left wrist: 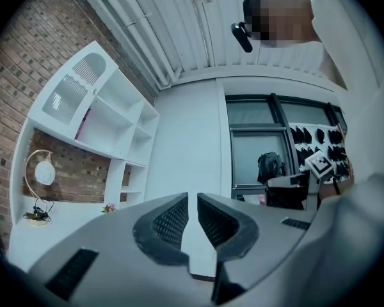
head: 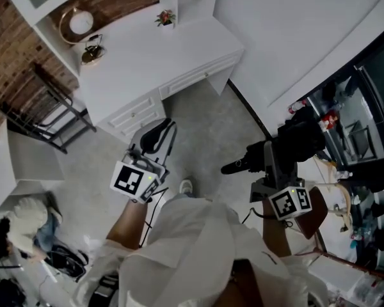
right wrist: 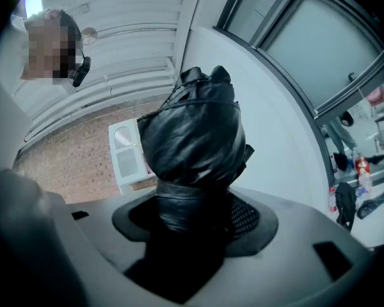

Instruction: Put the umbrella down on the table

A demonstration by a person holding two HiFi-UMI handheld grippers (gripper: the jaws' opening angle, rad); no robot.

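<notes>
A folded black umbrella (right wrist: 192, 133) in its wrinkled sleeve fills the middle of the right gripper view, and my right gripper (right wrist: 192, 217) is shut on it. In the head view the umbrella (head: 299, 138) lies level over the floor in the right gripper (head: 287, 151), right of my body, with one dark end (head: 233, 167) pointing left. The left gripper (head: 159, 133) is held out ahead, pointing at the white desk (head: 147, 62). Its jaws (left wrist: 192, 202) are shut with only a sliver between them and nothing held. The desk top (left wrist: 64, 228) shows low at the left.
On the desk stand a round lamp (head: 80, 23) and a small flower pot (head: 166, 18), with white shelves (left wrist: 109, 114) above. A black metal rack (head: 45, 114) stands left of the desk. Cluttered dark shelving (head: 355, 126) lines the right. Cables (head: 64, 258) lie on the floor at lower left.
</notes>
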